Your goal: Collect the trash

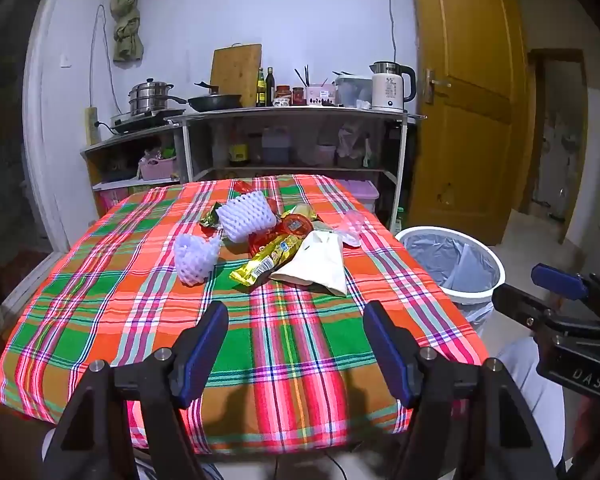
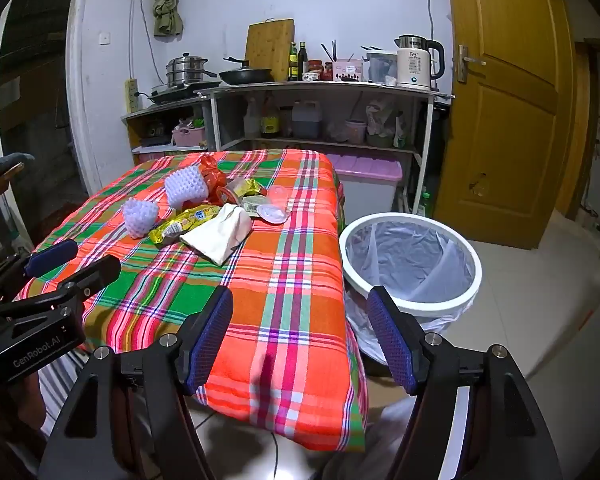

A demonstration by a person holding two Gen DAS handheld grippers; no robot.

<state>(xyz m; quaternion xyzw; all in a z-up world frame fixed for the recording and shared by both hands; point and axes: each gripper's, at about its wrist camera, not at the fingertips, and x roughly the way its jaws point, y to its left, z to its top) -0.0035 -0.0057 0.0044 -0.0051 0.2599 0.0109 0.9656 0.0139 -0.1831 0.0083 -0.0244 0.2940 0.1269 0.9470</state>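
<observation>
- Jaws of the left gripper [image 1: 296, 316] stand wide apart with nothing between them, over the near part of the plaid tablecloth [image 1: 100, 320].
- Jaws of the right gripper [image 2: 300, 302] are spread just as wide and hold nothing; the left finger hangs over the cloth's near right corner, the right finger in front of the bin.
- Each gripper shows in the other's view: the right one at the far right edge of the left wrist view, the left one at the far left edge of the right wrist view.
- Trash lies in a loose heap on the far half of the cloth, well apart from both grippers.
- Nearest in the heap is a cream paper bag [image 1: 320, 264], lying flat, with a yellow snack wrapper [image 1: 266, 260] touching its left side.
- Left of the wrapper sits a small white foam fruit net [image 1: 194, 258]; behind it lies a larger foam net [image 1: 246, 216].
- Red and gold wrappers [image 1: 298, 224] crowd between the larger net and the bag; a clear plastic cup [image 1: 354, 222] lies at the heap's right edge.
- White trash bin [image 2: 410, 256], lined with a pale plastic bag, stands on the floor just beside the table's right side.
- Shelves with pots, bottles and a kettle [image 1: 390, 86] run along the back wall, beside a yellow door [image 1: 468, 100].
</observation>
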